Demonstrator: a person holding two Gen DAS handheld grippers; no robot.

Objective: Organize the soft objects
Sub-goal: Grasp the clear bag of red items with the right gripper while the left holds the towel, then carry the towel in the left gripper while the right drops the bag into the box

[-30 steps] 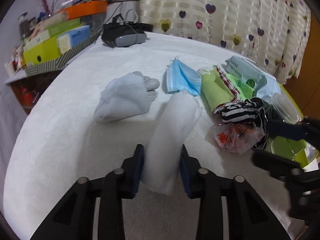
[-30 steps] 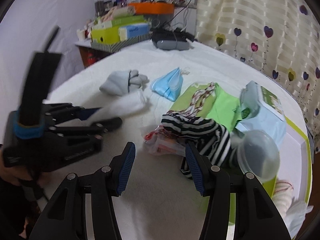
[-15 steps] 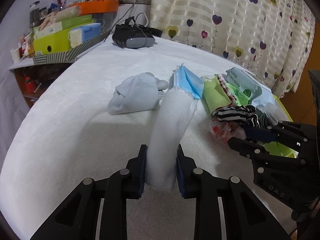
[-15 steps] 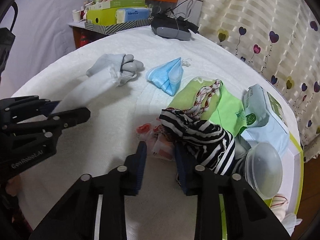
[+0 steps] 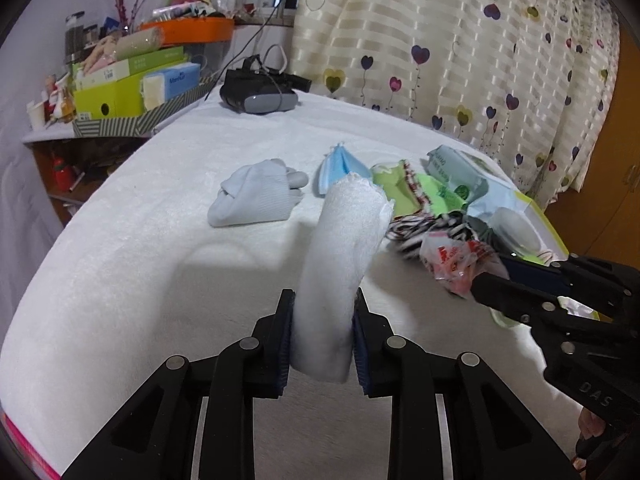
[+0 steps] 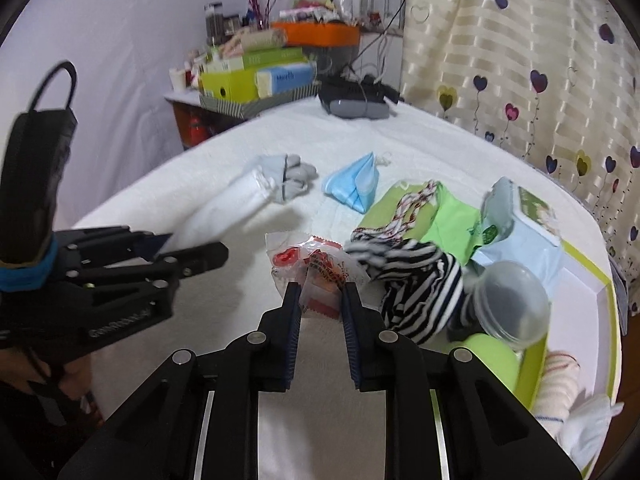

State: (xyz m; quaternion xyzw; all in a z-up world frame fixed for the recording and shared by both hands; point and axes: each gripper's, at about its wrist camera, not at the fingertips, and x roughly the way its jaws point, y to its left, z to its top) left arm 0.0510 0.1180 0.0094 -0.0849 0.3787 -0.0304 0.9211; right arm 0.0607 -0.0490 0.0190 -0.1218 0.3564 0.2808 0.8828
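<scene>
My left gripper (image 5: 322,312) is shut on a rolled white towel (image 5: 344,256) and holds it lifted, sticking forward above the white bed; the towel also shows in the right wrist view (image 6: 224,212). My right gripper (image 6: 319,300) is shut on a clear plastic packet with red print (image 6: 316,268), raised a little off the bed; the packet also shows in the left wrist view (image 5: 456,260). A pale blue sock bundle (image 5: 256,198), a blue face mask (image 5: 340,166) and a black-and-white striped cloth (image 6: 416,280) lie on the bed.
A green cloth with a braided cord (image 6: 432,208), a wipes pack (image 6: 524,220), a clear lid (image 6: 512,300) and a green-rimmed box (image 6: 600,292) crowd the right side. A black headset (image 5: 260,94) lies at the far edge. Stacked boxes (image 5: 132,88) stand on a shelf at left.
My left gripper closed on the white towel and lifted it. My right gripper moved in, closed on the red-printed packet and raised it.
</scene>
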